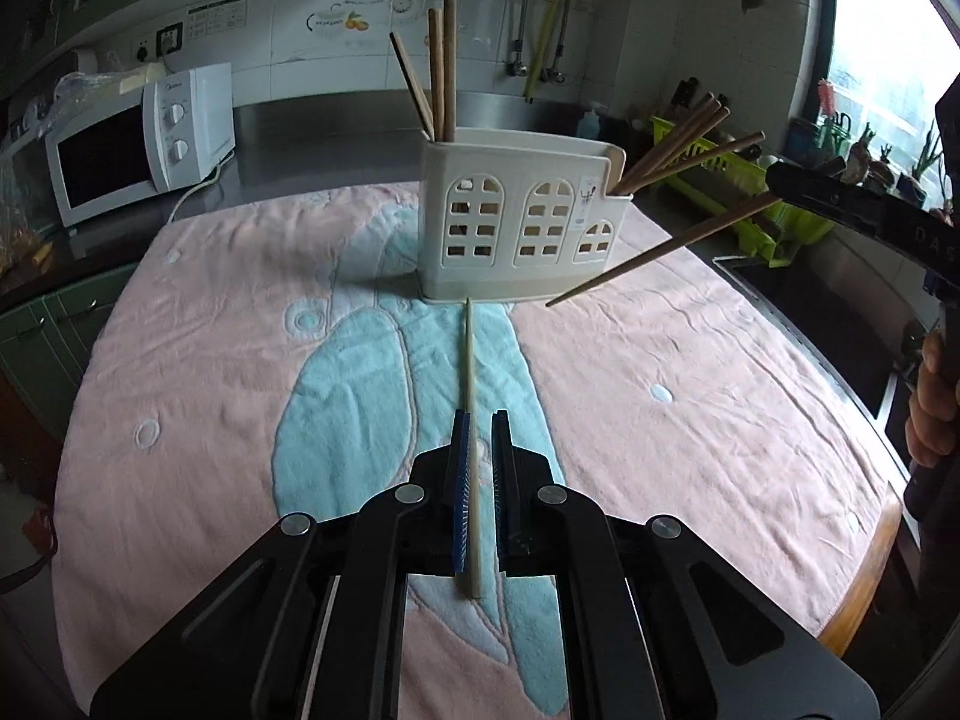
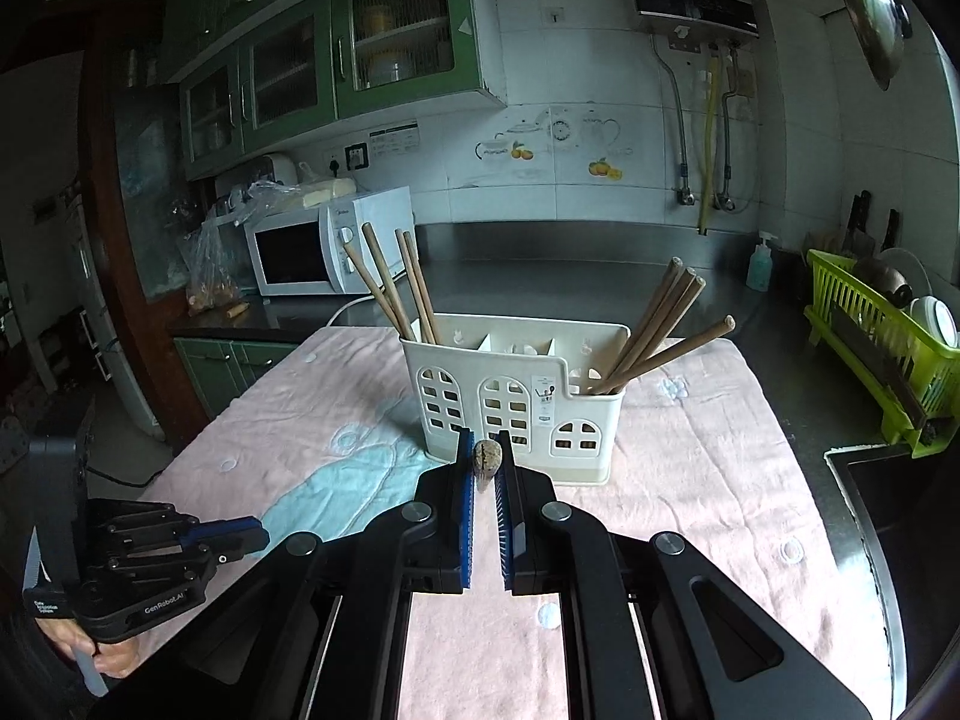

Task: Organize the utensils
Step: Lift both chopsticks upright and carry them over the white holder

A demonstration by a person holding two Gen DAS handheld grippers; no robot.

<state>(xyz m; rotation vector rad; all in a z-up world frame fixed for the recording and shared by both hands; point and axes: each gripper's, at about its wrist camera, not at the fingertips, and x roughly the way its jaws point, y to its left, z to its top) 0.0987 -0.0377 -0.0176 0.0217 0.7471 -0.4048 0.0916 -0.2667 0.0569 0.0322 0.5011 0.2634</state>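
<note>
Pale slim chopstick (image 1: 470, 420) being clamped between blue pads of left gripper (image 1: 480, 468), tip pointing ahead toward white plastic window-patterned utensil holder (image 1: 522, 228) on pink towel (image 1: 690, 408). Brown wooden chopstick (image 1: 660, 255) being pinched by right gripper (image 2: 487, 468), seen end-on, holder just ahead. Brown wooden chopsticks (image 2: 654, 330) being held in holder's right compartment, more (image 2: 396, 288) in left; middle contents unclear.

White-tiled wall (image 2: 600, 60), green cabinets (image 2: 336, 48), steel counter (image 2: 540, 258), microwave (image 2: 300, 252) — daylight from window (image 1: 870, 60)
</note>
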